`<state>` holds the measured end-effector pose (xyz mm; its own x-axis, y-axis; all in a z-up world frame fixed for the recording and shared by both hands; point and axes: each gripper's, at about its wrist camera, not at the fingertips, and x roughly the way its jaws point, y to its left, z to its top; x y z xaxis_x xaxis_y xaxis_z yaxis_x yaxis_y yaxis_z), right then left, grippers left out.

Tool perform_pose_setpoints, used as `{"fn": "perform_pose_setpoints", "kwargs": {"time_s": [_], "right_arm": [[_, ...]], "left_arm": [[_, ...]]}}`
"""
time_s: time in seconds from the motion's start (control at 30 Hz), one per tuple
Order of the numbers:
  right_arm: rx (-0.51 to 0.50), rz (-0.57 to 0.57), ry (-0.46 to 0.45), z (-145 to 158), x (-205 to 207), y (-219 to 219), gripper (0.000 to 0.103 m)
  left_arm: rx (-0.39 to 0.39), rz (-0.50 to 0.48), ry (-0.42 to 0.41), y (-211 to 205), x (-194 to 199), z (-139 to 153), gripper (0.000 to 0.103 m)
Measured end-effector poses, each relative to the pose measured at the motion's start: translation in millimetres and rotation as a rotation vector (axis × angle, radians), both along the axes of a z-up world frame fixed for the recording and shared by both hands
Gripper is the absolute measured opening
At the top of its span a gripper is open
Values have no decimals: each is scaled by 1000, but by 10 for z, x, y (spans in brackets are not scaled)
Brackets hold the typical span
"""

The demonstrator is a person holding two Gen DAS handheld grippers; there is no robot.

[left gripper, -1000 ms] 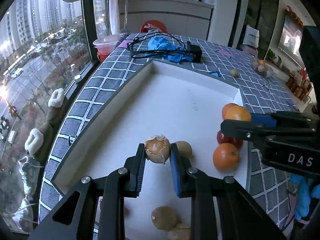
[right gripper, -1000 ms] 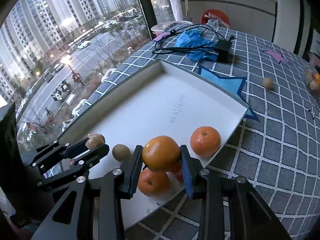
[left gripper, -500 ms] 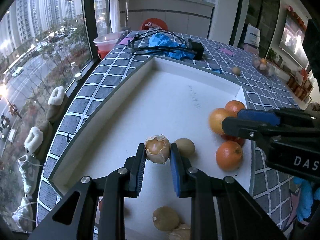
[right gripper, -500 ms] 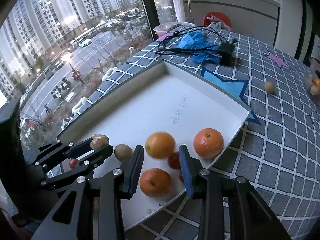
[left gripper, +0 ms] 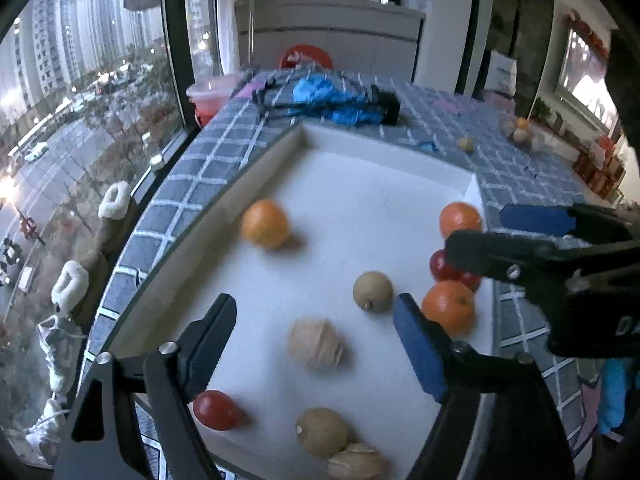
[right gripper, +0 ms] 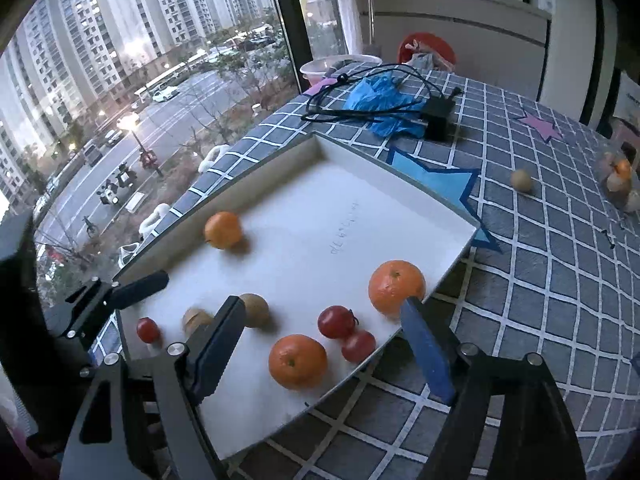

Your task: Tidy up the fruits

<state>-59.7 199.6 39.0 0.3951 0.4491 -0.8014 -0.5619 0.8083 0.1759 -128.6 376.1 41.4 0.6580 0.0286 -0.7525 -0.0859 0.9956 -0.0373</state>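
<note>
A white tray lies on the checked table. My left gripper is open and empty above a pale husked fruit lying in the tray. My right gripper is open and empty over the tray's near corner. One orange lies blurred by the tray's left wall, also in the left wrist view. Two more oranges, two red tomatoes, a third tomato and brown round fruits lie in the tray.
A black cable and adapter and blue plastic bag lie beyond the tray. A small brown fruit and a bag of fruit sit on the cloth at right. The window runs along the left table edge.
Both grippers opened. The left let go of the husked fruit, which now lies in the tray. The orange the right gripper released has rolled to the tray's left wall.
</note>
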Motion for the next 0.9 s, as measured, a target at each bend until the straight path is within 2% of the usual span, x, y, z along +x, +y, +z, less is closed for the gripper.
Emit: {"fn": "perform_pose_setpoints", "kwargs": {"time_s": [0.1,0.13,0.2,0.27,0.43,0.6,0.9], "right_arm": [[-13,-7,-6,26,-16,-7,84],[-16,-12,-8,32,-23,-12,103],[-10,-21,-14,57,-36,-36,103],[-4,-19,-8,80,-42,-58,103],[-5,-32,-2,94,-44,-117,103],[9,-38,15,96,-64,-166,103],[12,-42,20,90,-104,-209,103]], "left_arm": [[-10,-24,5,-36,-14,56,86],[-16,-30,8,-47,-15,68,86],[-25,-26,4,-53,-37,88,89],[-32,-10,-6,-41,-62,105,103],[-8,34,-6,-26,-104,155,103],[-33,27,12,-46,-116,142,103],[-12,23,27,-134,-140,136,103]]}}
